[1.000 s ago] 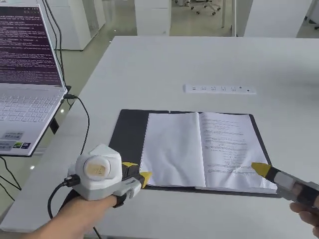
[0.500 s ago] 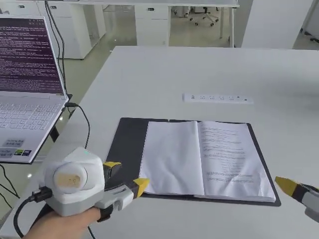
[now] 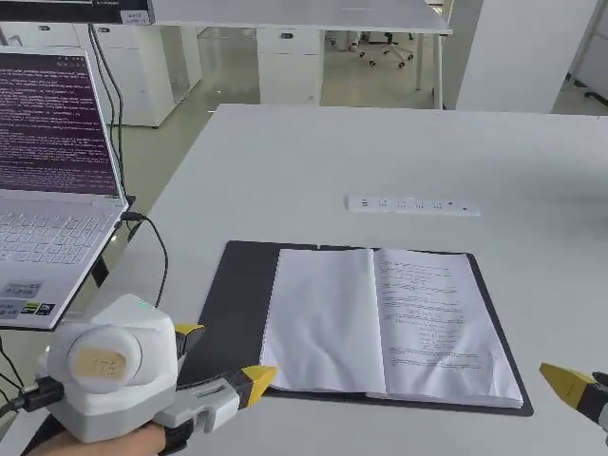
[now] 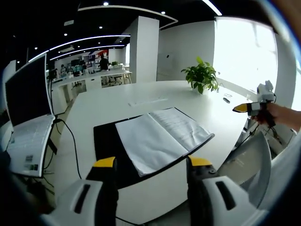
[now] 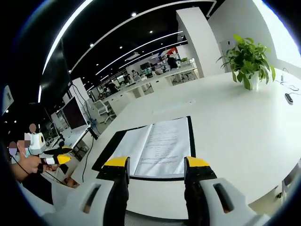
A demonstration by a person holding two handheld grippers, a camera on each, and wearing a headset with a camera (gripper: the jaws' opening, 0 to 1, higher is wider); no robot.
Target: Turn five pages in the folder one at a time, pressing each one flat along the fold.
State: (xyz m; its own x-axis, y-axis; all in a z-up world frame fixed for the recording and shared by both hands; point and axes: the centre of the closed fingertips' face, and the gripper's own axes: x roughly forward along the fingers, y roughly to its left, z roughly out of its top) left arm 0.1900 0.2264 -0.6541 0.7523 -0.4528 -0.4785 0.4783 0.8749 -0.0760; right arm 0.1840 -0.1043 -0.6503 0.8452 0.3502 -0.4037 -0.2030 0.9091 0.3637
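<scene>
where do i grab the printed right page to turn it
Pinch the printed right page at its outer lower corner, coming from the right with the right tool: it lies flat, bound at the fold, so that edge is free.

The folder [image 3: 361,323] lay on the table [image 3: 380,142], near its front edge. A power strip [image 3: 413,205] lay behind the folder. A laptop [image 3: 47,190] stood well left of the folder. The left gripper [image 3: 224,353] hung just before the folder's front left corner, the right gripper [image 5: 156,162] off its front right corner.
</scene>
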